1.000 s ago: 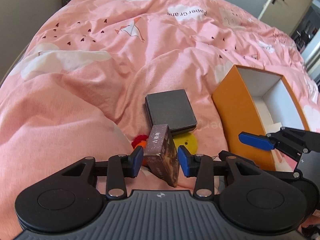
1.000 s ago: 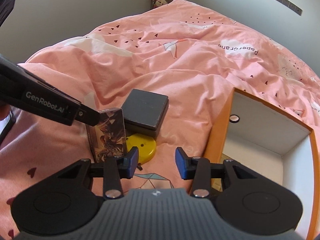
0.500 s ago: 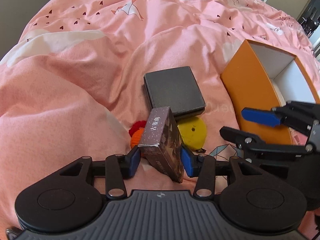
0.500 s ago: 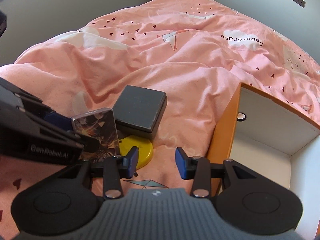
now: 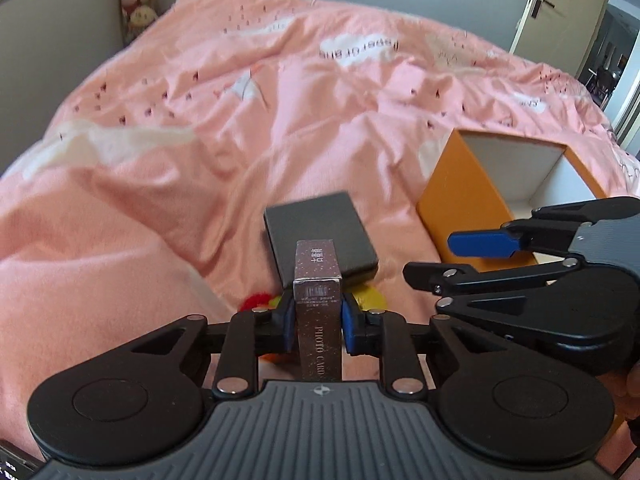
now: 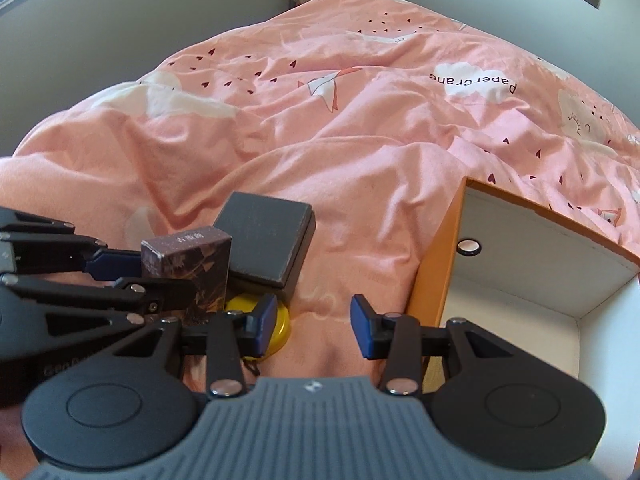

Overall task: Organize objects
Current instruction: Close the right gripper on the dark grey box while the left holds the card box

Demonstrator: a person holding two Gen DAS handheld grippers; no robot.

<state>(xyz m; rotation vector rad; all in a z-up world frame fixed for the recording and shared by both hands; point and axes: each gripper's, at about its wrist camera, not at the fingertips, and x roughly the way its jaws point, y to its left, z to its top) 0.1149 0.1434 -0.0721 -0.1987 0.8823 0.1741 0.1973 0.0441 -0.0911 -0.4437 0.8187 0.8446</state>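
Observation:
My left gripper (image 5: 316,320) is shut on a dark brown photo card box (image 5: 318,312), held upright above the bed; the box also shows in the right wrist view (image 6: 192,264). A flat black box (image 5: 320,236) lies on the pink duvet just beyond it, with a yellow disc (image 6: 276,330) and a red-orange knitted thing (image 5: 256,302) beside it. An open orange box with a white inside (image 5: 460,188) stands at the right. My right gripper (image 6: 314,328) is open and empty, hovering between the yellow disc and the orange box (image 6: 432,264).
The pink duvet (image 5: 200,128) covers the whole bed in soft folds. Plush toys (image 5: 140,0) sit in the far corner by the grey wall. A door (image 5: 560,8) stands at the far right. A small ring (image 6: 469,247) shows on the orange box's inner wall.
My left gripper has lifted the photo card box off the bed and turned it upright, level with the view. My right gripper has stayed open near the orange box.

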